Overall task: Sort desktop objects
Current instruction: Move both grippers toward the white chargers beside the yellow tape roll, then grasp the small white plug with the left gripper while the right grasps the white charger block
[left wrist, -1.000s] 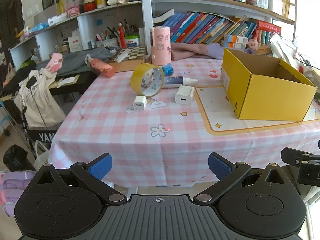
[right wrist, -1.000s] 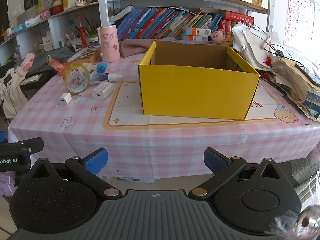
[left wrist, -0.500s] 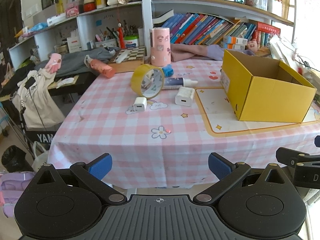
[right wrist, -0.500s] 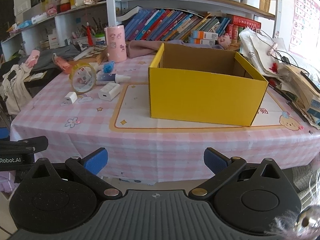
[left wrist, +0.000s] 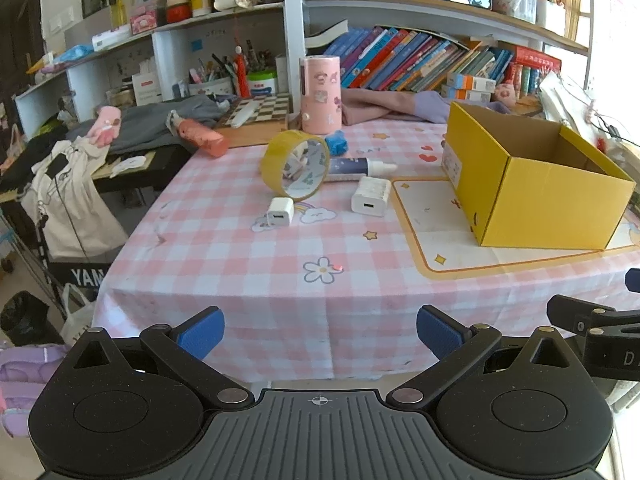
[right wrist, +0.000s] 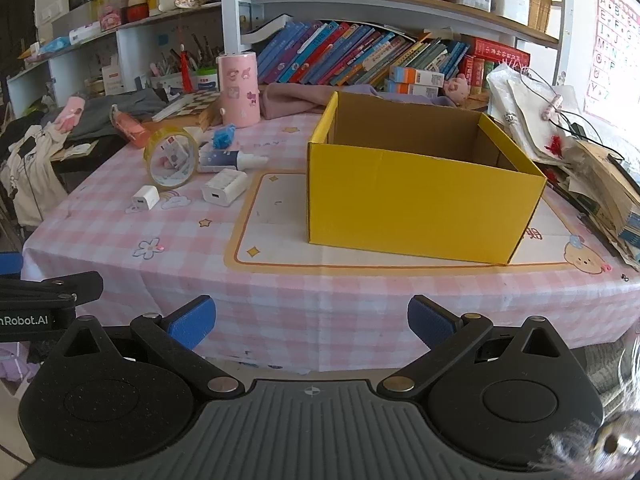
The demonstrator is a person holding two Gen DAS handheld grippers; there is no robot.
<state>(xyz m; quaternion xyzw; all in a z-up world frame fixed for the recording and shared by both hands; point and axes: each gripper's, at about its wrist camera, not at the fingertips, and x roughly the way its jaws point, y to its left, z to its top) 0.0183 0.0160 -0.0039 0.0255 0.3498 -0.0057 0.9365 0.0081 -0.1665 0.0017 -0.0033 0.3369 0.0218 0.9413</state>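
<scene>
Both grippers hang off the near edge of the desk (left wrist: pixel 280 280), which wears a pink checked cloth. The left gripper (left wrist: pixel 320 330) has its jaws released, wide apart, with nothing between the blue pads (left wrist: pixel 202 330). The right gripper (right wrist: pixel 311 322) is the same: jaws spread and empty, blue pads (right wrist: pixel 430 322) clear of the cloth.

In the left wrist view, the things to sort sit in a cluster at about 12 o'clock from the gripper. A tape roll (left wrist: pixel 295 165) stands on edge, tilted. Just beside it at 3 o'clock lies a tube (left wrist: pixel 360 167) on its side, cap pointing toward the box (left wrist: pixel 552 200). Near the roll at 6 o'clock rests a small charger (left wrist: pixel 280 212); a bigger charger (left wrist: pixel 371 196) lies at 3 o'clock of that one, close to the edge of a cream mat (left wrist: pixel 432 236). A blue wad (left wrist: pixel 335 141) sits behind the tube, and a pink can (left wrist: pixel 320 94) stands upright at the back of the desk. A pink bottle (left wrist: pixel 202 138) lies on its side at 10 o'clock of the roll.

The yellow box stands open on the mat, at 2 o'clock from the left gripper. In the right wrist view the box (right wrist: pixel 420 204) lies dead ahead at 12 o'clock, its inside showing bare cardboard walls, while the roll (right wrist: pixel 172 158) and chargers lie at 10 o'clock. Books (right wrist: pixel 360 56) line the shelf behind.
</scene>
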